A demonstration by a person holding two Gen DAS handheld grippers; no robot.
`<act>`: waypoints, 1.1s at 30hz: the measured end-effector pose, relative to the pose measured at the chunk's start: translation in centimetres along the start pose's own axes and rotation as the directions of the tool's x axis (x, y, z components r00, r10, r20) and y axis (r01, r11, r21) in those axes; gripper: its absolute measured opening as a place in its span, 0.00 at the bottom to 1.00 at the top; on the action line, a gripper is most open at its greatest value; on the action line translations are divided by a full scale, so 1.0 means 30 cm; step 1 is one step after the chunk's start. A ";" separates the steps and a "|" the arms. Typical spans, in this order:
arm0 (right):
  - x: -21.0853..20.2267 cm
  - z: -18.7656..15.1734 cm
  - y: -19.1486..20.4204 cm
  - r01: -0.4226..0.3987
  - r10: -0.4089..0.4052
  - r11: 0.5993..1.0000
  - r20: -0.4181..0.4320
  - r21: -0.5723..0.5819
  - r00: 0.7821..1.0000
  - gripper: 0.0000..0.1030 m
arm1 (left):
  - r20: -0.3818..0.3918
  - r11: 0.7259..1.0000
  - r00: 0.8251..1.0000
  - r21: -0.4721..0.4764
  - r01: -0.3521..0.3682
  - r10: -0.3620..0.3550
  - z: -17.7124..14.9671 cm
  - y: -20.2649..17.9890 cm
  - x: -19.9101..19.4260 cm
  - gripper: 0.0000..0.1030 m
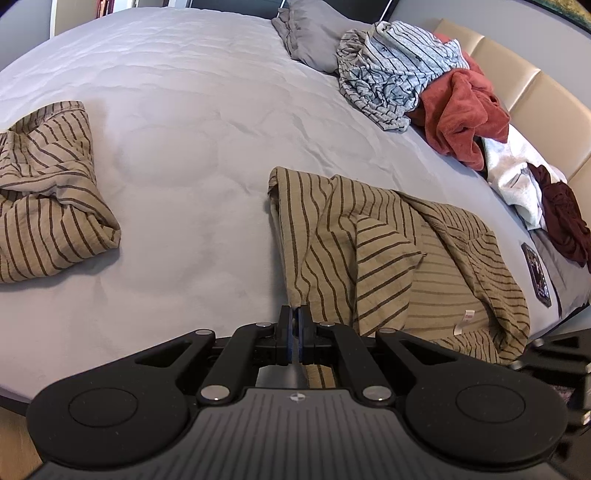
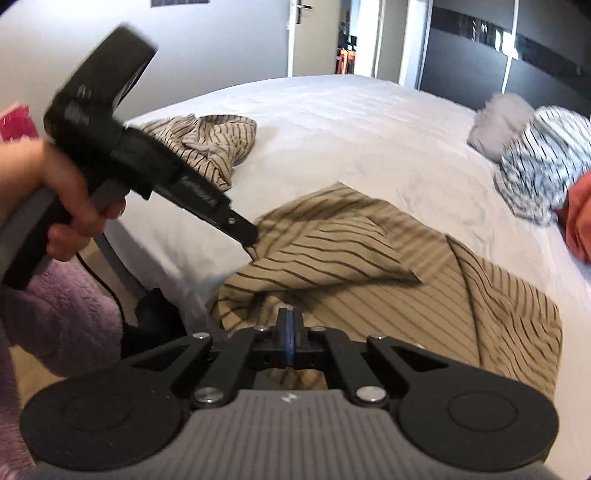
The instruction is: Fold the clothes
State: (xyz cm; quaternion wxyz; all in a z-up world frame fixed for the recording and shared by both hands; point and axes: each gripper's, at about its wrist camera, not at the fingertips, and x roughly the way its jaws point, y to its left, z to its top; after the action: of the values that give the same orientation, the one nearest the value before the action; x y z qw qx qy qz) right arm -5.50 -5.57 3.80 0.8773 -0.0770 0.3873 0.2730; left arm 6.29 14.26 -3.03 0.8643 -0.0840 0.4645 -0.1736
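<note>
Striped shirt [image 1: 388,251] pinched by both closed hand-held grippers.

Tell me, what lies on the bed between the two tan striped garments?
Nothing: in the left wrist view, only bare grey sheet separates the crumpled garment from the spread garment.

We find a bedroom in a private home. A large bed [image 1: 207,92] with a pale grey quilted cover fills both views, with a cream padded headboard [image 1: 517,74] and a grey pillow [image 1: 314,33] at its head. Loose household clothes [image 1: 436,85] lie piled by the headboard. Beyond the bed we note a door with a lever handle [image 2: 304,7] and a dark-fronted wardrobe [image 2: 472,55].
</note>
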 end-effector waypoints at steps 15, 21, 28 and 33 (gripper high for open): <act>0.114 0.043 0.099 -0.085 0.085 0.995 -0.011 0.051 0.996 0.60 | 0.002 0.999 1.000 -0.024 0.027 -0.027 0.004 0.005 -0.005 0.01; 0.191 0.047 0.081 -0.016 0.019 0.995 -0.029 0.097 0.999 0.14 | 0.003 1.000 1.000 -0.013 0.027 -0.027 0.010 0.000 -0.004 0.01; 0.088 0.044 -0.005 -0.013 0.011 0.988 0.012 0.155 1.000 0.03 | 0.005 1.000 1.000 -0.001 -0.031 0.031 0.009 0.014 -0.003 0.00; 0.075 0.026 -0.044 -0.014 0.018 0.985 -0.022 0.174 1.000 0.02 | -0.011 0.991 0.993 0.064 -0.114 0.114 0.005 -0.003 0.015 0.00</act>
State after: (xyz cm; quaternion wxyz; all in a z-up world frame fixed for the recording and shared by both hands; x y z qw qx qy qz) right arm -3.05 -5.46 2.61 0.8738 -0.0001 0.4205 0.2442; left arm 6.64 14.00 -3.26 0.8716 -0.0285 0.4691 -0.1392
